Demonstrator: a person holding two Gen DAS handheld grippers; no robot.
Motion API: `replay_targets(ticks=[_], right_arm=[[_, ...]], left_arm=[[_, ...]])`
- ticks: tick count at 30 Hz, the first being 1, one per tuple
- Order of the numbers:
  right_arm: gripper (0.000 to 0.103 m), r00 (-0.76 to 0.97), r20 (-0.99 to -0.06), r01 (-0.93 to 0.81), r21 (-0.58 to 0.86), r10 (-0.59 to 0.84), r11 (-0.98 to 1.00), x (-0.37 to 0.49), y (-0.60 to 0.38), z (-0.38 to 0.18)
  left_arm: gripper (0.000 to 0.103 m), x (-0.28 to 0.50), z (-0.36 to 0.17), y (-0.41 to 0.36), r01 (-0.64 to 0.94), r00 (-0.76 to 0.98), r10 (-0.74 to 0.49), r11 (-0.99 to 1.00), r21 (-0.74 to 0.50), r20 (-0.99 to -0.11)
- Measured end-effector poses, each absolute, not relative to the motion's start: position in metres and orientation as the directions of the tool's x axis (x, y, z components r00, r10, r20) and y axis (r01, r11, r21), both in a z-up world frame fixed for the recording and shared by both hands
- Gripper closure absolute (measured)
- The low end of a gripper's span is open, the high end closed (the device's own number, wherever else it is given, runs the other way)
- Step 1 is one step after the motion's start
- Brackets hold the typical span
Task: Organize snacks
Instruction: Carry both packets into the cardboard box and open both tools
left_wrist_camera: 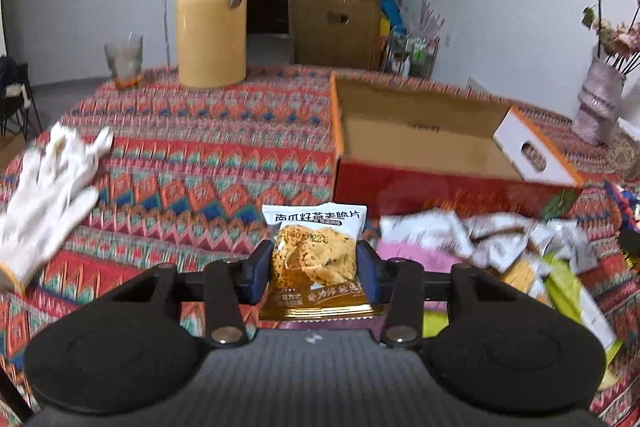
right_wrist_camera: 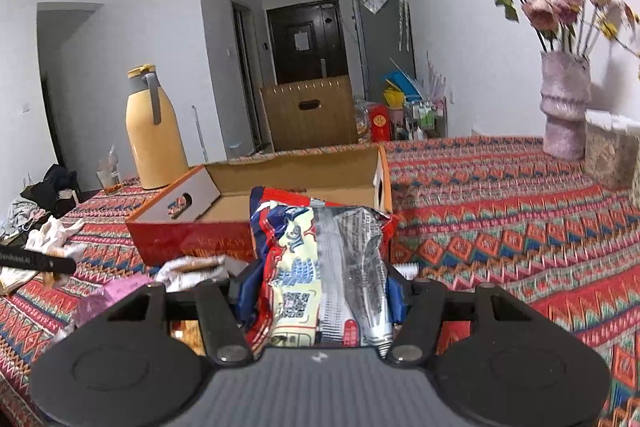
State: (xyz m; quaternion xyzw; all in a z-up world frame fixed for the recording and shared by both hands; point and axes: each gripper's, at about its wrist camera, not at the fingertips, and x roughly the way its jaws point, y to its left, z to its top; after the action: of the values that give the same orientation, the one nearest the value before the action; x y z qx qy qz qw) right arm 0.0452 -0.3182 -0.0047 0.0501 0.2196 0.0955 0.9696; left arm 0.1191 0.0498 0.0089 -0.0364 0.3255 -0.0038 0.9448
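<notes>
Glove [left_wrist_camera: 48, 183]: white, lying flat on the patterned cloth [left_wrist_camera: 208, 163] at the left edge of the left wrist view
Cup [left_wrist_camera: 124, 61]: clear, upper left, standing on the cloth just left of the flask
Flask [left_wrist_camera: 212, 11]: yellow with a grey handle, upright, upper left of centre; in the right wrist view it stands at the left, behind the box
Left gripper [left_wrist_camera: 315, 267]: low centre of its view, jaws pinching a cracker packet from both sides
Cracker packet [left_wrist_camera: 314, 255]: white top with dark print, gold lower edge, held upright and above the cloth, just in front of the box's red wall
Box [left_wrist_camera: 420, 143]: open cardboard, red outside with orange edges, right of centre; the part of its inside that shows looks bare
Snack pile [left_wrist_camera: 500, 247]: loose wrappers, white, pink and green, blurred, lower right on the cloth beside the box
Right gripper [right_wrist_camera: 320, 291]: low centre of its view, jaws clamped on a crinkled bag
Bag [right_wrist_camera: 320, 267]: red, blue and cream with a grey panel and a QR code, upright, in front of the box's near wall
Vase [right_wrist_camera: 564, 107]: pale, upper right, holding dried pink flowers, on the cloth well apart from the box
</notes>
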Motion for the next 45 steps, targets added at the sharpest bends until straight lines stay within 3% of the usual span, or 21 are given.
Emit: replay_targets(ticks=[11,19,31,45], right_arm=[[0.044,0.897,-0.383,-0.207,0.082,0.222,0.975,0.102,-0.303,0.035],[0.044,0.887,-0.400,-0.217,0.080,0.231,0.973,0.162,-0.291,0.046],[0.044,0.831,-0.507,-0.220,0.075,0.227,0.973,0.243,-0.265,0.015],[0.044,0.823,-0.519,-0.228,0.071,0.231,0.971,0.252,-0.265,-0.013]], left_arm=[[0.058,0.167,0.059,0.019,0.042,0.853,-0.067,0.997,-0.059,-0.518],[0.058,0.217,0.070,-0.001,0.049,0.860,-0.073,0.997,-0.061,-0.505],[0.058,0.286,0.035,-0.011,-0.005,0.829,-0.034,0.998,-0.068,-0.558],[0.058,0.295,0.003,-0.007,-0.026,0.836,-0.007,0.998,-0.053,-0.549]])
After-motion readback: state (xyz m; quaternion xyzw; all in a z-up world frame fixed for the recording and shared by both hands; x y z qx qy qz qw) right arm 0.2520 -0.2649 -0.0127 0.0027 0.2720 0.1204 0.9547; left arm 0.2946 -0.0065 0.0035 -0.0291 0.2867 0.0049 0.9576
